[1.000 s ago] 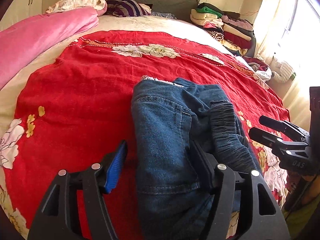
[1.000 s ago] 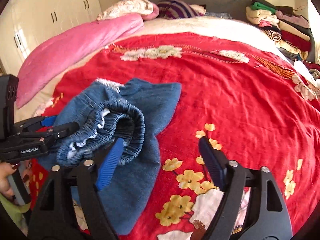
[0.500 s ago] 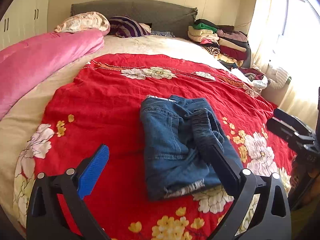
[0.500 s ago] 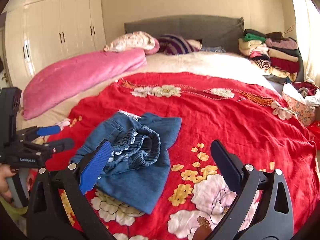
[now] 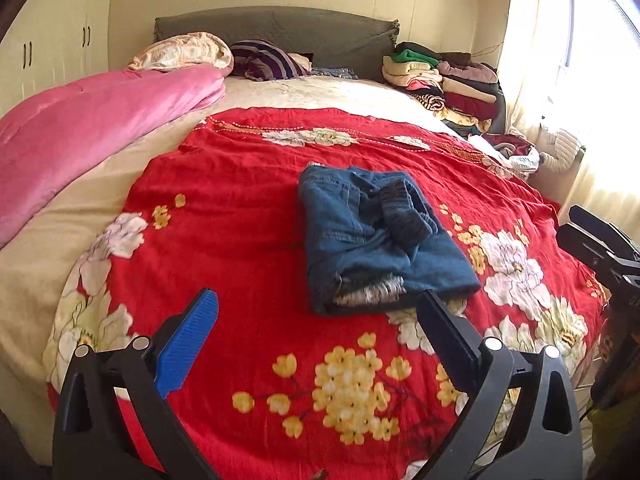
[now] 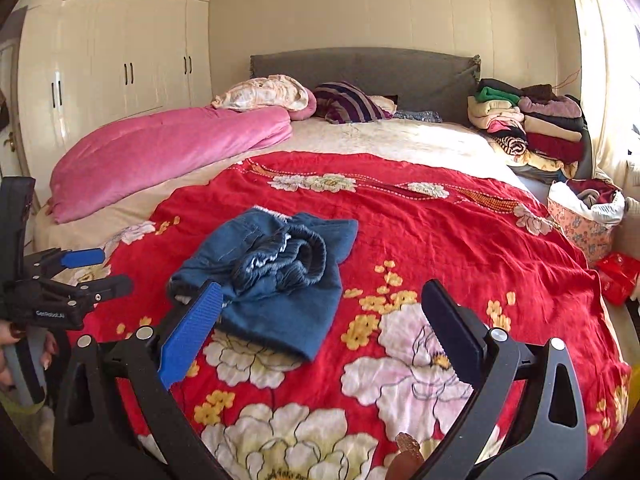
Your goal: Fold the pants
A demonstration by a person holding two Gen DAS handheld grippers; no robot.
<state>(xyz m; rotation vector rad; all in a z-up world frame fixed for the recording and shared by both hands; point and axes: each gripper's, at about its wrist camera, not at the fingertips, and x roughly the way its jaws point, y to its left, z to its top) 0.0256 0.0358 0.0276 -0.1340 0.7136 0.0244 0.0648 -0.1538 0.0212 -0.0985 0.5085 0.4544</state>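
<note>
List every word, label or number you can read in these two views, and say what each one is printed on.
"GenRobot.AI": small white lettering on the side of the left tongs, seen in the right wrist view.
White letters on the right tongs, cut off at the left wrist view's edge: unreadable.
Nothing else readable.

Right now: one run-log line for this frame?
stage: release done | pants: folded on red blanket | left gripper: open, empty | right gripper: open, empty
</note>
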